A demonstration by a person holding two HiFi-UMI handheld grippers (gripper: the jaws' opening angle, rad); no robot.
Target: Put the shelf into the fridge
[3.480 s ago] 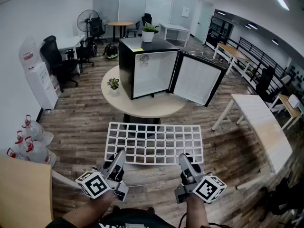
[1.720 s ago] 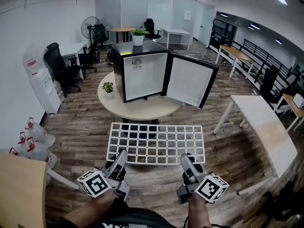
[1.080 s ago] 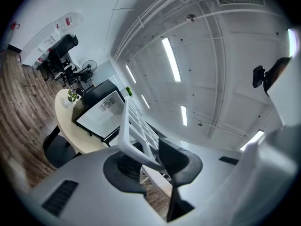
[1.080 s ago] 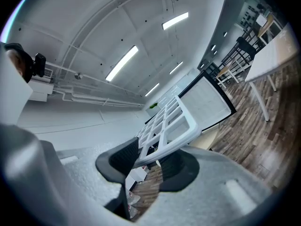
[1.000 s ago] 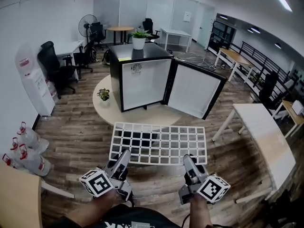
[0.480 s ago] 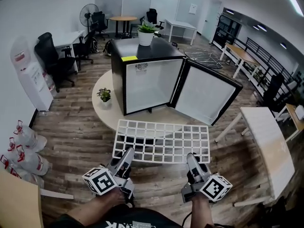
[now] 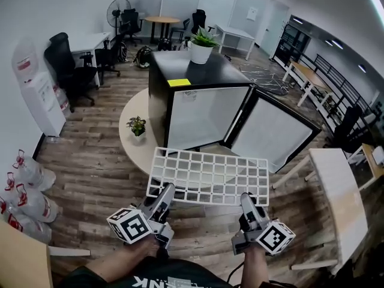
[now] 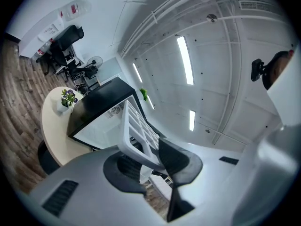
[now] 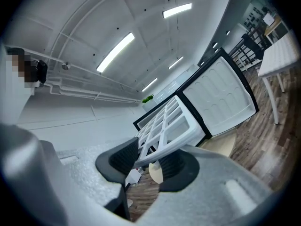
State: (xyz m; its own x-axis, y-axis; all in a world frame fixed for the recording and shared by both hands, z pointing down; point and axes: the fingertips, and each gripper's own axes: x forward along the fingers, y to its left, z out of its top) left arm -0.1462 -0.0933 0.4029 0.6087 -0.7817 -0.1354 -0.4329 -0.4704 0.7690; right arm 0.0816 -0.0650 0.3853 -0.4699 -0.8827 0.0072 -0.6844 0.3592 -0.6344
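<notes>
The white plastic grid shelf [image 7: 207,176] hangs roughly level just in front of the small black fridge [image 7: 180,71]. Its far edge is near the fridge's open white cavity but not yet inside it. The left gripper [image 7: 166,192] pinches the shelf's near rim by the left corner, and the right gripper [image 7: 246,200] pinches the same rim toward the right corner. Both gripper views show the dark pads pressed onto a rim bar. The step in hand looks to be the approach to the fridge's mouth. The fridge sits at an angle to the shelf, so the far edge should first be turned parallel to the opening. Both ends should be held at one height so the grid does not twist between the two grips. The white-lined fridge door [image 7: 273,134] stands open at the fridge's right, and the right far corner must pass clear of it. A small potted plant [image 7: 137,125] stands left of the fridge, outside the path. Support ledges inside the fridge cannot be made out, so the entry height needs checking closer in.
</notes>
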